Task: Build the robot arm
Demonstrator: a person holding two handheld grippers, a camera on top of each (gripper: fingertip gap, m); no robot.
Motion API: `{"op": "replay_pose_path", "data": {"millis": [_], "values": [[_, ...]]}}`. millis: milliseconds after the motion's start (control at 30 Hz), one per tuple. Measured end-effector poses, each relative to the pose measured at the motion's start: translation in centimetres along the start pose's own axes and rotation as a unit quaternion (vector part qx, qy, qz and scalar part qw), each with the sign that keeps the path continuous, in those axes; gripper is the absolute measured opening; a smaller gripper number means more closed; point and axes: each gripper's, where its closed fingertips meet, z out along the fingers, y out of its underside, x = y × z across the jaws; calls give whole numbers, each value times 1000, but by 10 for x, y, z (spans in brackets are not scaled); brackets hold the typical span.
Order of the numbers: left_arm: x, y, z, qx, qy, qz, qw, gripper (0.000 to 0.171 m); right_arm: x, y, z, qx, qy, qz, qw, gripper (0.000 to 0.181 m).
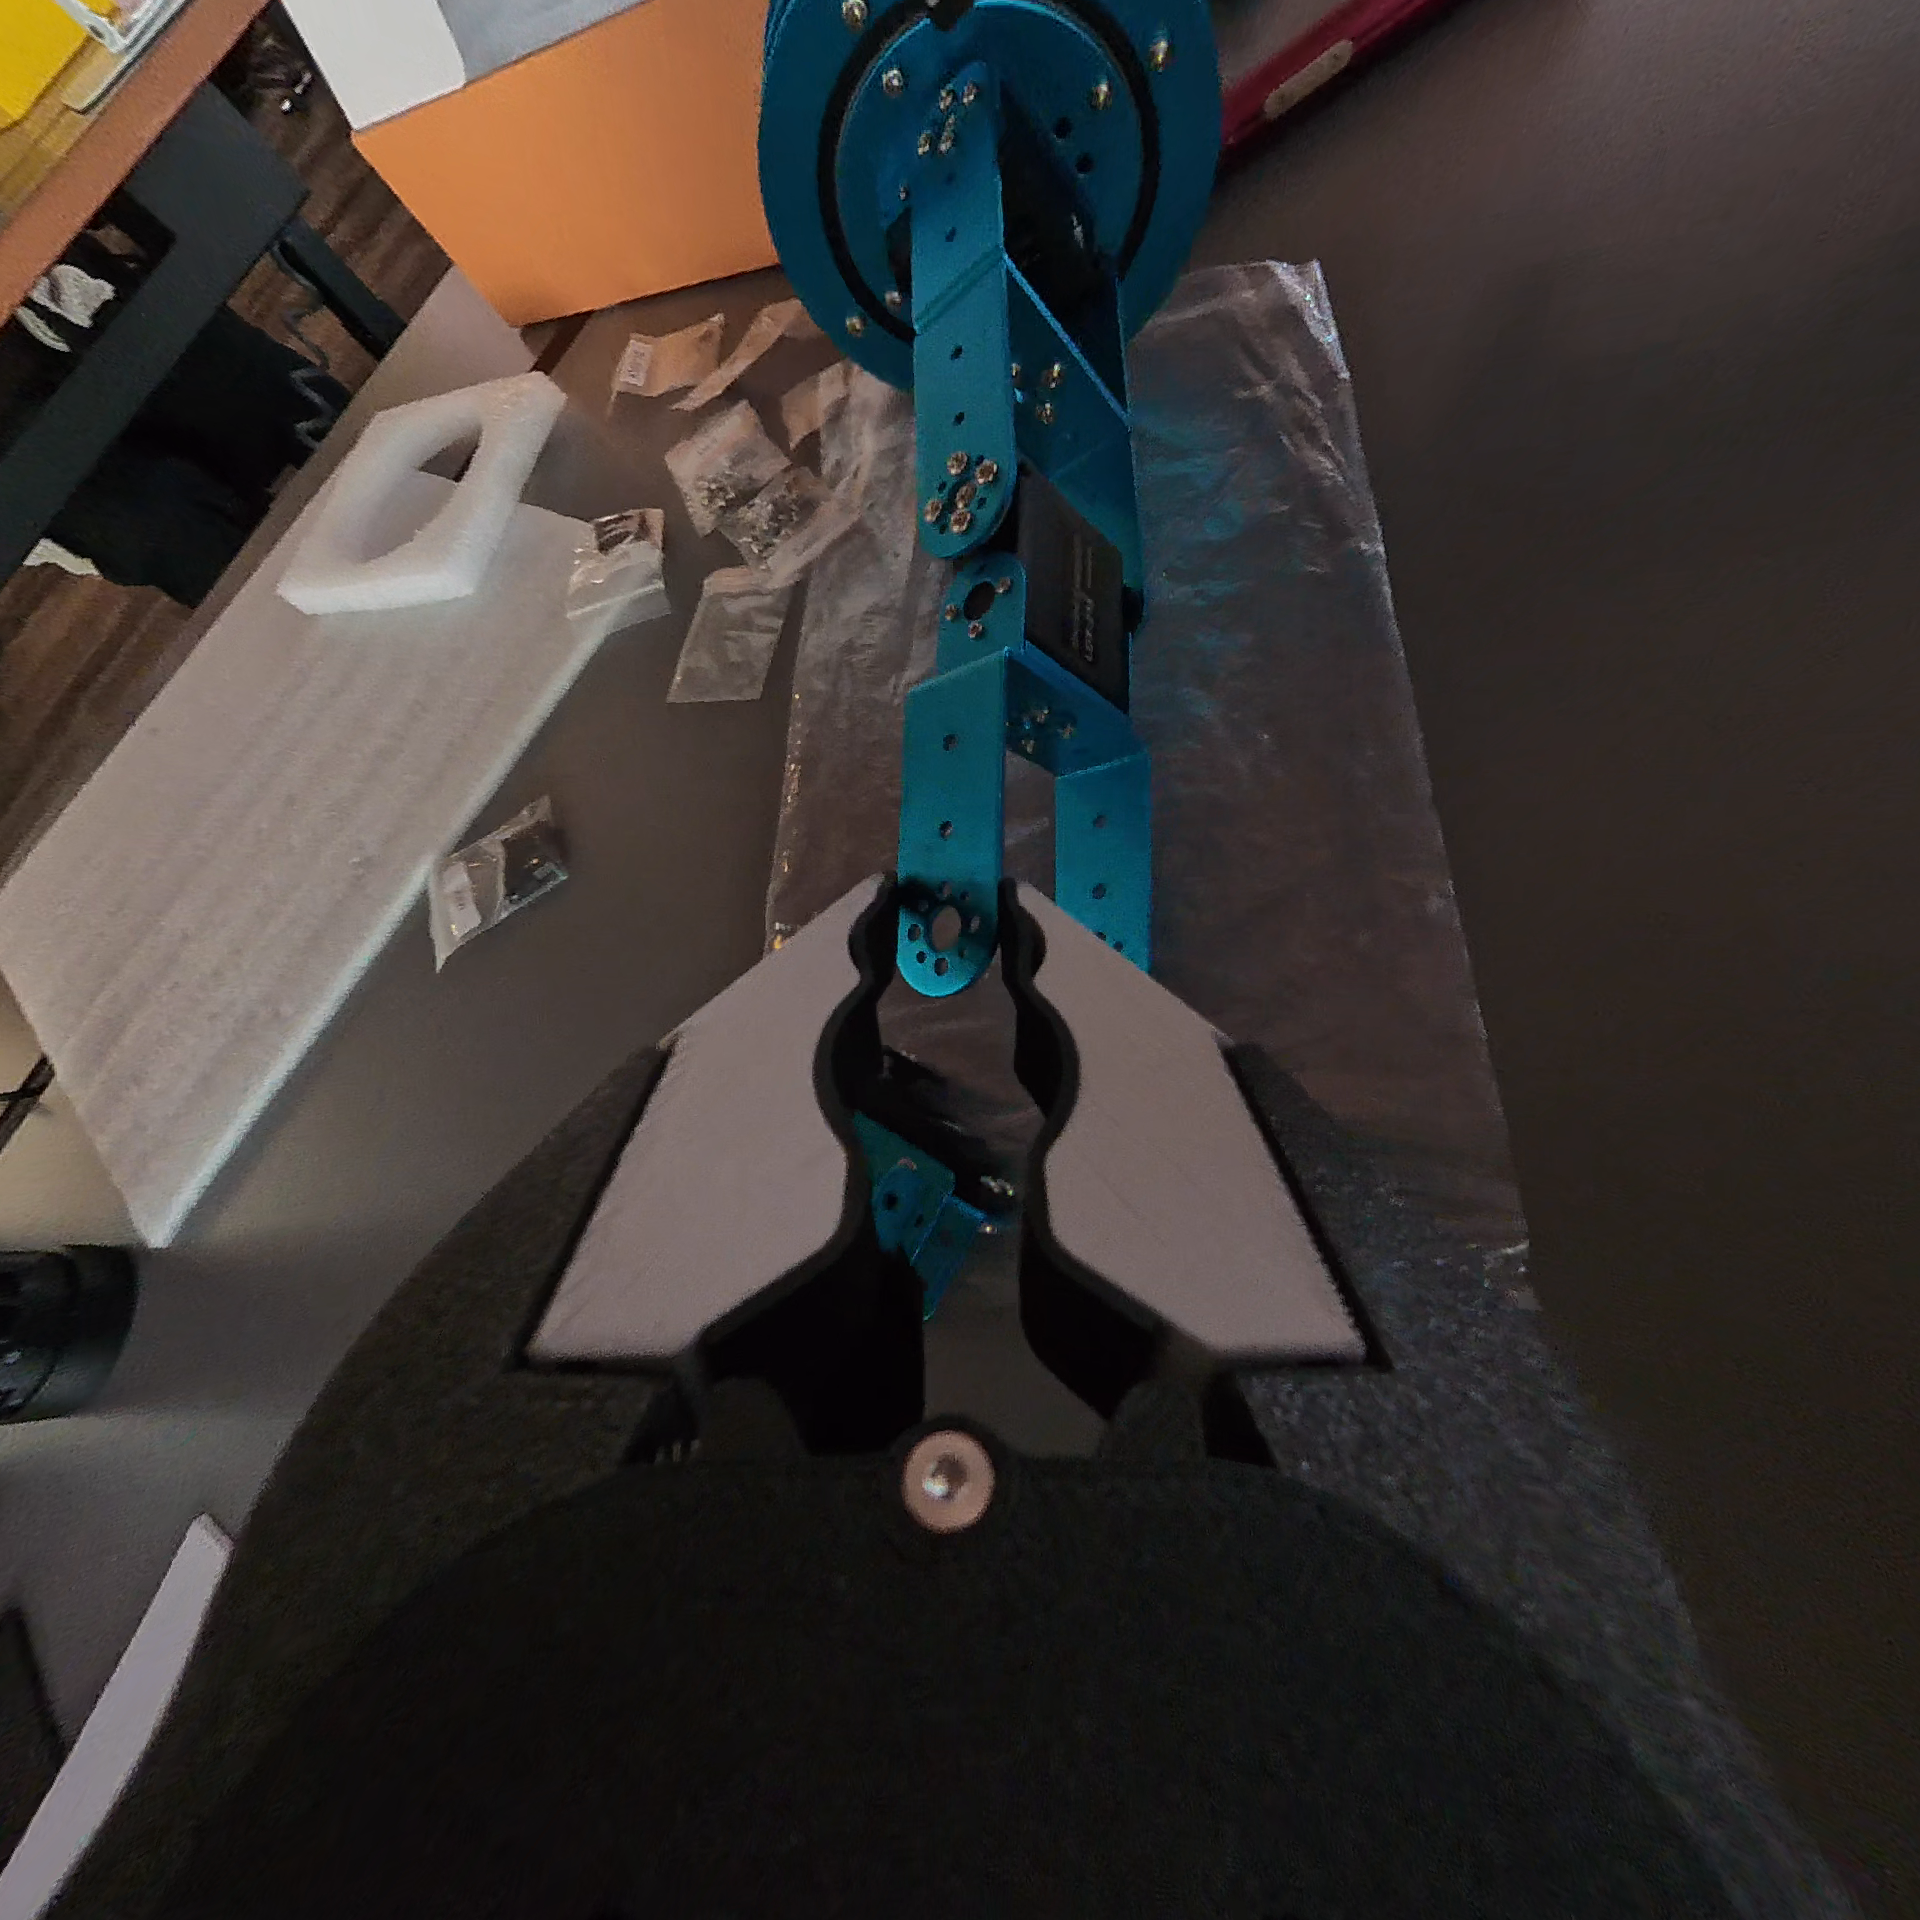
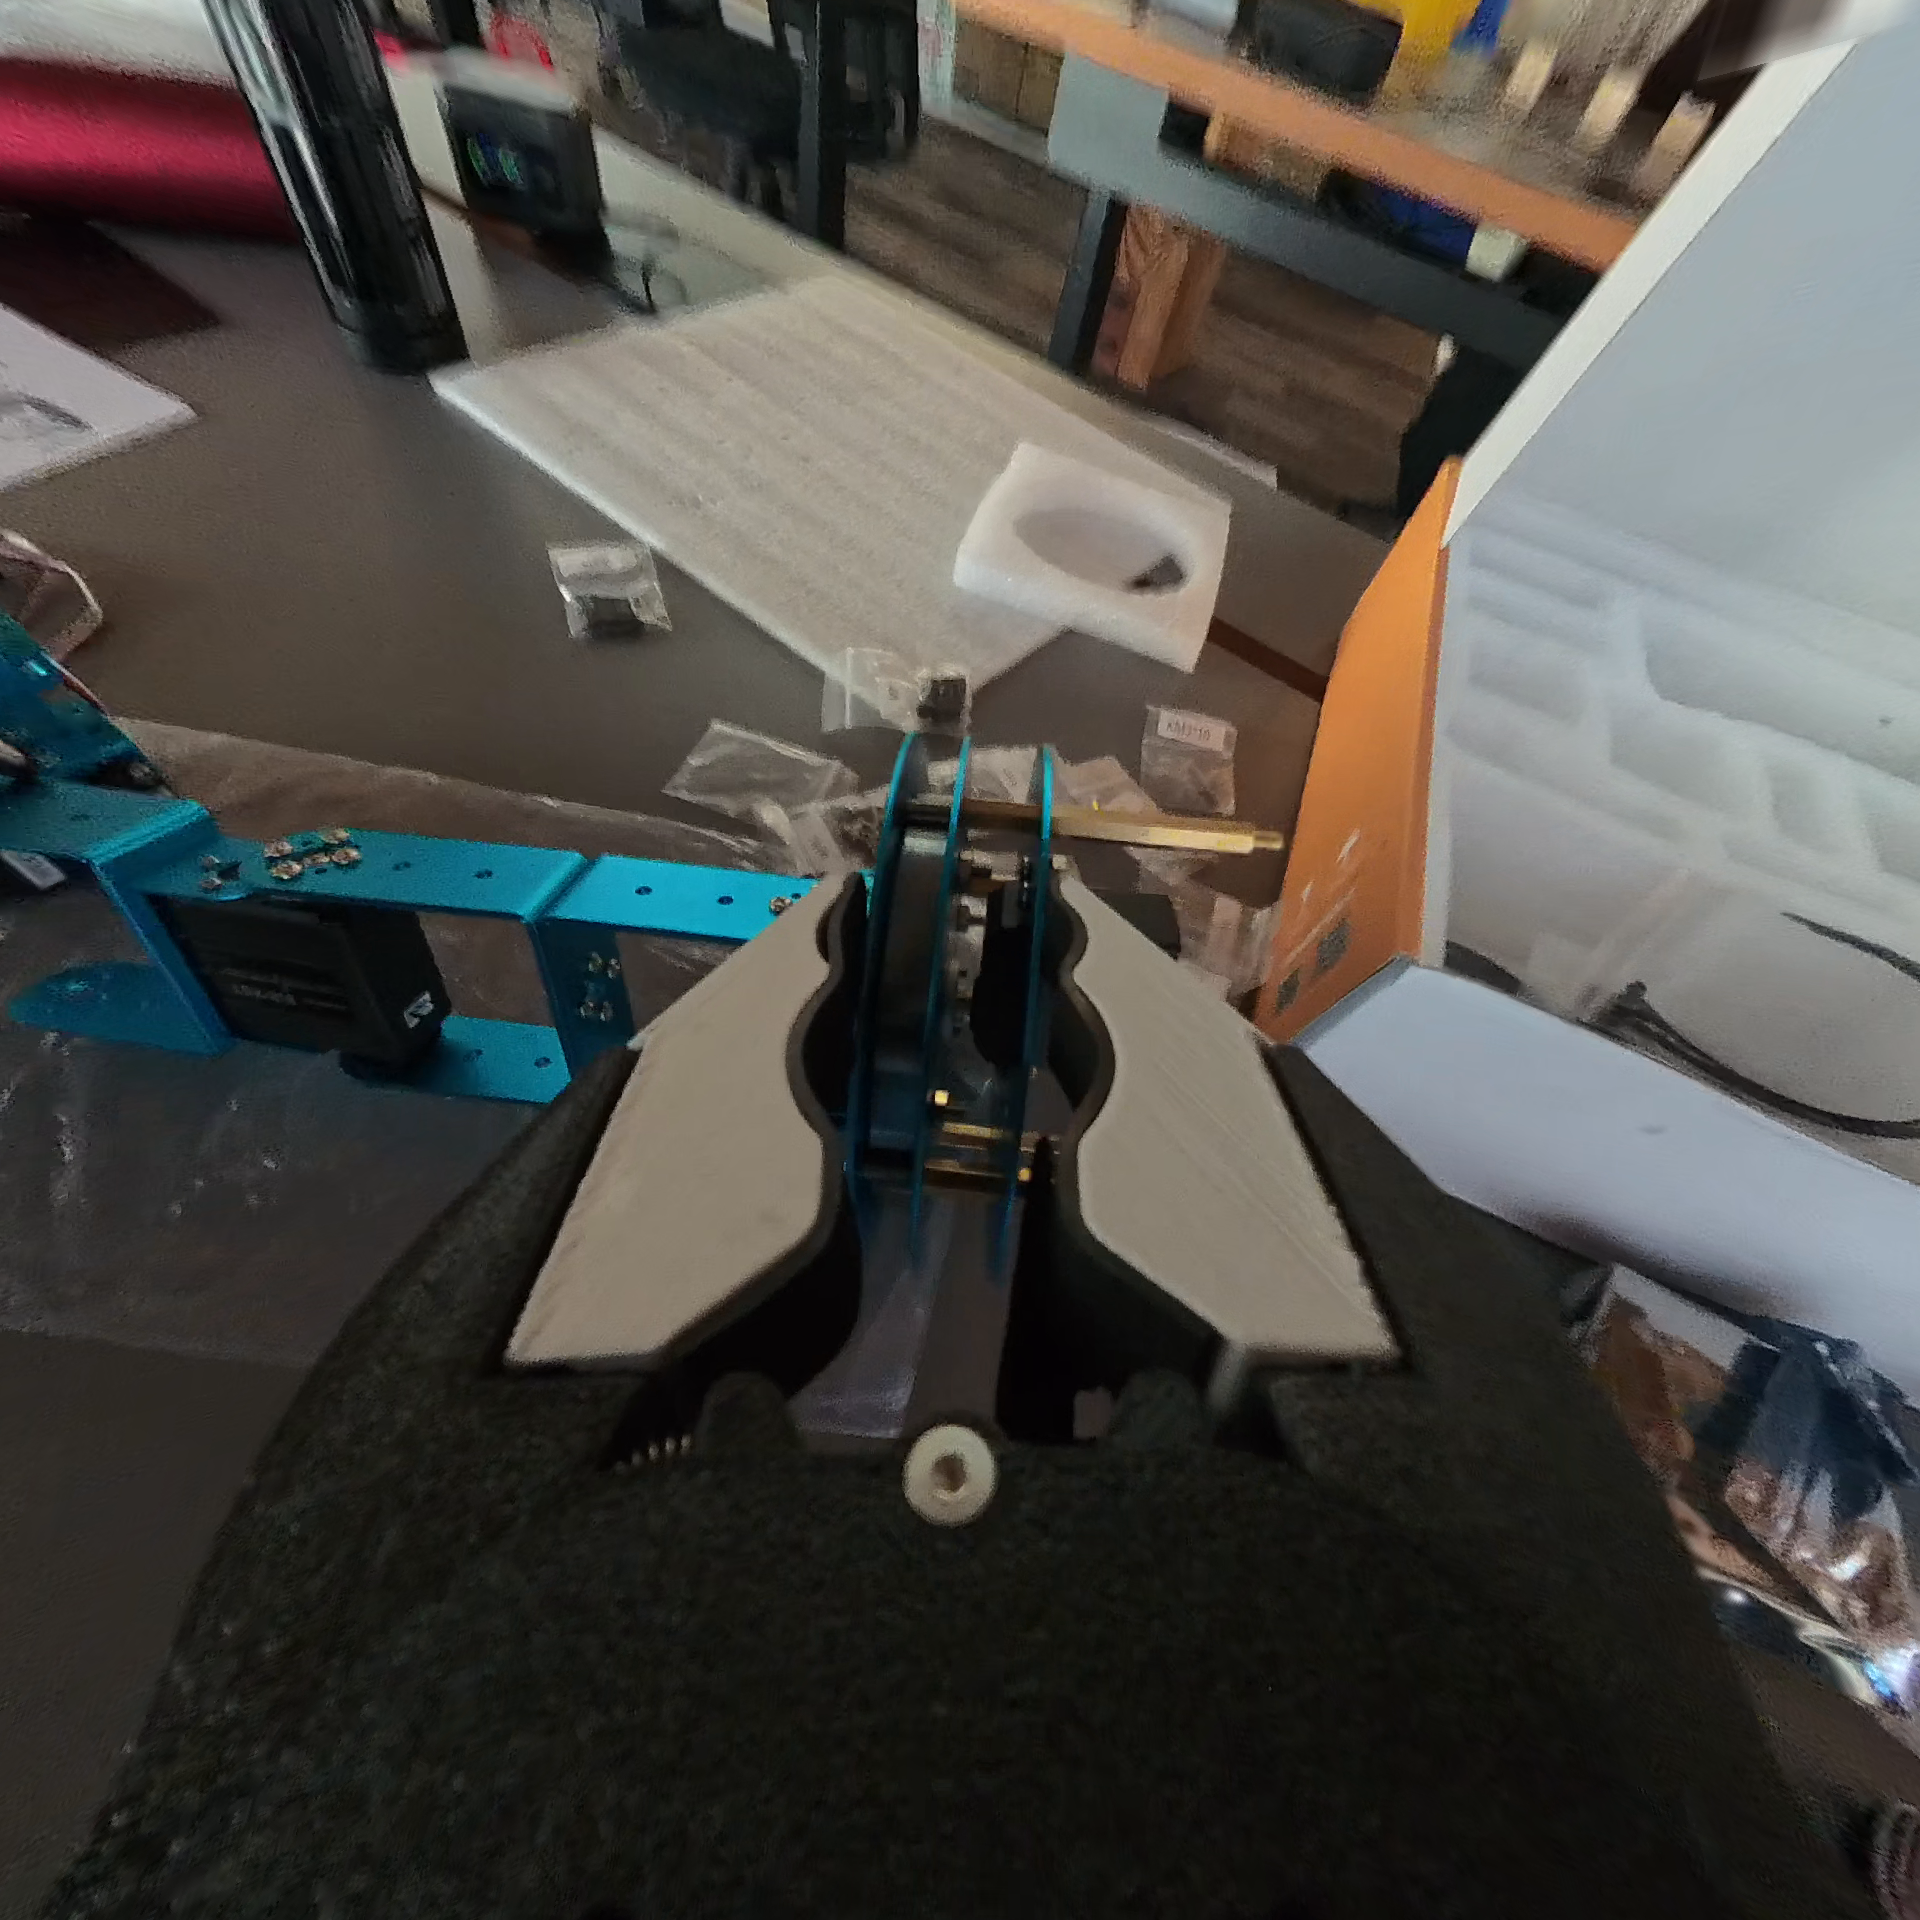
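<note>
The left gripper (image 1: 945,914) is clenched on the free end of a blue metal robot arm (image 1: 1013,436): its grey fingers (image 1: 748,1143) close from both sides on the round-ended bracket with a ring of holes, and a further blue bracket piece sits deeper between them. From there the arm runs straight away from this gripper, bracket after bracket with black servo blocks set between, to a round blue base (image 1: 810,187) at the far end.

The right gripper (image 2: 961,894) grasps that round base (image 2: 935,935) edge-on, its fingers (image 2: 717,1122) pressing on the outer discs; thin blue plates and brass standoffs show between them, and a brass rod (image 2: 1153,828) sticks out to the right. In the right wrist view the arm (image 2: 364,914) stretches off to the left with a black servo (image 2: 312,987) in its frame.

The arm lies over a clear plastic sheet (image 1: 1299,665) spread on the dark tabletop (image 1: 1662,520). Towards the tabletop's far edge lie small clear bags of hardware (image 1: 727,478), a white foam sheet (image 1: 260,831) and a white foam block with a cut-out (image 1: 436,499) resting on it. An open orange and white box (image 2: 1382,779) stands just beside the base on the right, and a black cylinder (image 2: 343,187) stands near the far left corner.
</note>
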Motion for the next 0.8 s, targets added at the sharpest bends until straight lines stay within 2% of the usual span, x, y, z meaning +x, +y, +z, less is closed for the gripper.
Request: {"op": "replay_pose_path", "data": {"millis": [233,433,533,600,633,667,700,800], "values": [[8,10,-9,12,-19,38,999,20,-14,5,-13,23,18,-3,1000,33],[8,11,-11,33,-3,8,999,21,-20,9,-16,19,26,-27,999,42],[9,10,-13,36,6,1,999,22,-26,-7,-34,40,20,-30,999,45],[9,11,-14,36,12,-7,999,22,-69,-28,-49,66,-77,-75,992,51],[9,11,-14,36,14,-11,999,22,-98,-30,-51,50,-144,-110,982,45],[9,11,-15,36,16,-14,999,22,-124,-22,-50,8,-207,-144,968,50],[9,11,-15,37,16,-16,999,22,-145,-9,-46,-38,-255,-181,949,64],[10,11,-18,42,20,-31,998,23,-162,11,-15,-87,-282,-285,912,66]]}}
